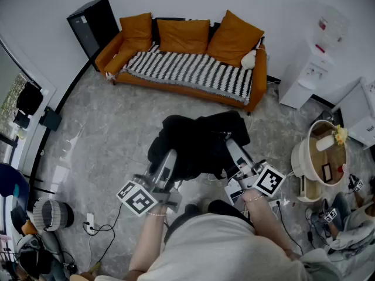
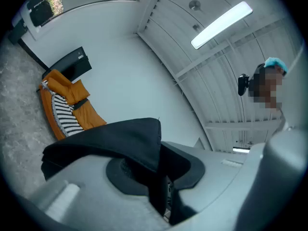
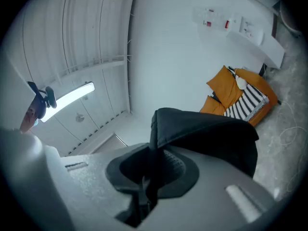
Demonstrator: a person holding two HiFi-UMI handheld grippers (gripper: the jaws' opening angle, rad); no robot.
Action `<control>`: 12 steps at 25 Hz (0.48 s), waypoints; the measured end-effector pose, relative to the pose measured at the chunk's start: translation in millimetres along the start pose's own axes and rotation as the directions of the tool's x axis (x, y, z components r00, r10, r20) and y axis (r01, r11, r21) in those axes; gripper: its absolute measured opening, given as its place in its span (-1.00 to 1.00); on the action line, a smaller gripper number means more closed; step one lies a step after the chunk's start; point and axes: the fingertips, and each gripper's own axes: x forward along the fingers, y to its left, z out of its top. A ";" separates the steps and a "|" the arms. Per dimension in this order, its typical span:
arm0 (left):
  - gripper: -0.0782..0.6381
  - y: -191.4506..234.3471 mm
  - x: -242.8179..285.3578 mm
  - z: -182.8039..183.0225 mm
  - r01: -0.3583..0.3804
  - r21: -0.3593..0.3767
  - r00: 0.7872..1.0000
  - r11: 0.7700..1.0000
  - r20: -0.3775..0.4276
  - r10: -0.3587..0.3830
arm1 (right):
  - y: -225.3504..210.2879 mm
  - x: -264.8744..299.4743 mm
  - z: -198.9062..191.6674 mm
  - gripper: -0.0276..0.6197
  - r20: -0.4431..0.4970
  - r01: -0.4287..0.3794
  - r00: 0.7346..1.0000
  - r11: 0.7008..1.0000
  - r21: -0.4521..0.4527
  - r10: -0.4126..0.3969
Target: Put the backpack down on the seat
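A black backpack point(image 1: 196, 142) hangs in the air between my two grippers, above the grey floor in front of the sofa. My left gripper point(image 1: 166, 164) is shut on its black fabric point(image 2: 120, 138) at the lower left. At its lower right, my right gripper point(image 1: 233, 151) is shut on a fold of the same fabric point(image 3: 192, 129). The seat, an orange sofa point(image 1: 187, 69) with a black-and-white striped cover and orange cushions, stands against the far wall, some way ahead of the backpack. It also shows small in both gripper views point(image 2: 67, 105) point(image 3: 245, 97).
A black box point(image 1: 94, 25) stands left of the sofa. A white water dispenser point(image 1: 310, 69) and a round wooden side table point(image 1: 322, 154) are at the right. Cables point(image 1: 99, 227) and a fan point(image 1: 53, 214) lie on the floor at the left.
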 end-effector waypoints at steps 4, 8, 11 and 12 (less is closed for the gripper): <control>-0.56 -2.6 -0.2 -0.2 -0.004 0.007 1.000 1.000 0.001 0.004 | 1.6 -1.0 -1.3 -0.79 -0.030 -0.005 1.000 1.000 -0.014 0.005; -0.56 0.4 0.8 -2.0 -0.027 0.010 1.000 1.000 -0.009 0.027 | -2.0 0.0 -2.2 -0.79 -0.057 -0.003 0.998 1.000 -0.018 0.002; -0.56 0.3 2.2 -5.9 -0.034 0.015 0.999 0.999 -0.017 0.034 | -8.4 -2.2 -3.5 -0.79 -0.056 0.018 0.998 1.000 0.000 -0.018; -0.56 0.2 2.4 -6.9 -0.035 0.016 0.999 0.999 -0.017 0.035 | -10.2 -2.8 -3.4 -0.79 -0.055 0.026 0.998 1.000 0.007 -0.025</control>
